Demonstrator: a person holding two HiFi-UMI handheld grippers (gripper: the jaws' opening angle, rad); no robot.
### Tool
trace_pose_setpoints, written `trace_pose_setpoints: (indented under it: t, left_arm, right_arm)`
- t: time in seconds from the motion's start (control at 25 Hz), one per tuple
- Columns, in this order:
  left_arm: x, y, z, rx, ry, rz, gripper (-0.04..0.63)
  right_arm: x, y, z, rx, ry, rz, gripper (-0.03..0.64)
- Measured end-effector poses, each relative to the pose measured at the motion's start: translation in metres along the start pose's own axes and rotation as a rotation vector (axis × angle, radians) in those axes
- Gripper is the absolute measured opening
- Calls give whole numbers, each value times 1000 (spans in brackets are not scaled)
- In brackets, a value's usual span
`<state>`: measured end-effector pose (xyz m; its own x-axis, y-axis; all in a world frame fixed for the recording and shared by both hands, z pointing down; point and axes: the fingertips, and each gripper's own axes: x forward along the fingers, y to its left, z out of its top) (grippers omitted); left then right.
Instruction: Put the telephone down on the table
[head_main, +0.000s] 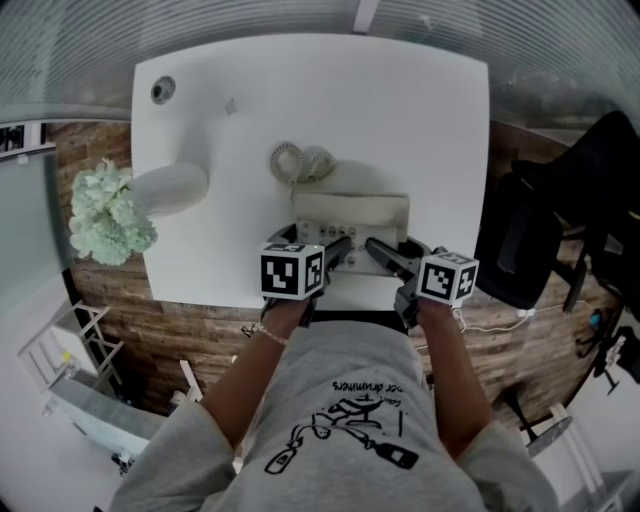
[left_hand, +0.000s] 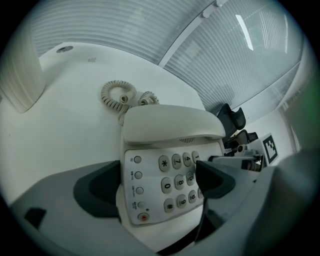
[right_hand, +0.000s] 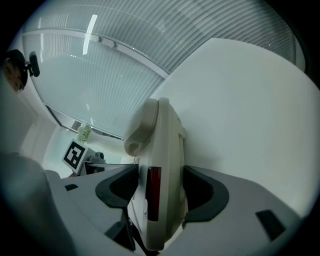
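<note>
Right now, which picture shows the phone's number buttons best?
The left gripper view: the cream plastic telephone's number buttons face the camera, close, readable. The head view shows them tiny; the right gripper view shows only the telephone's side.

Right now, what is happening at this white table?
A person holds a two-jaw gripper in each hand. Both the left gripper and the right gripper are closed on the white telephone, at the near edge of the table. Its coiled cord lies behind it. I cannot tell if it rests there.
</note>
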<state>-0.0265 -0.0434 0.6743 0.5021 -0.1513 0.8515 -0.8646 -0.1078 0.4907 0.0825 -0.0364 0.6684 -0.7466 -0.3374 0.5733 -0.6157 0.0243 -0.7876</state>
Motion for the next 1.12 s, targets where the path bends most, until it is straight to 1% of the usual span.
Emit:
trace_pose_setpoints:
  t: [0.32, 0.6, 0.72, 0.8, 0.96, 1.04, 1.12]
  left_arm:
    - [0, 0, 0, 5, -6, -7, 465]
    - [2, 1, -1, 11, -11, -34, 465]
    - [0, 0, -1, 3, -16, -51, 465]
    - [-4, -1, 0, 2, -25, -59, 465]
    - [-15, 0, 3, 36, -52, -59, 465]
    - [-24, -2, 8, 52, -80, -81, 463]
    - [-36, -6, 17, 71, -127, -112, 462]
  right_arm:
    - [2, 0, -2, -4, 8, -3, 291]
    - [3, -3, -3, -32, 33, -31, 293]
    - [0, -4, -1, -40, 20, -56, 293]
    - [-5, -6, 3, -85, 4, -92, 293]
    - [-17, -3, 13, -261, -12, -200, 291]
    - [-25, 3, 19, -340, -32, -245, 291]
    - [-35, 12, 28, -388, -81, -257, 291]
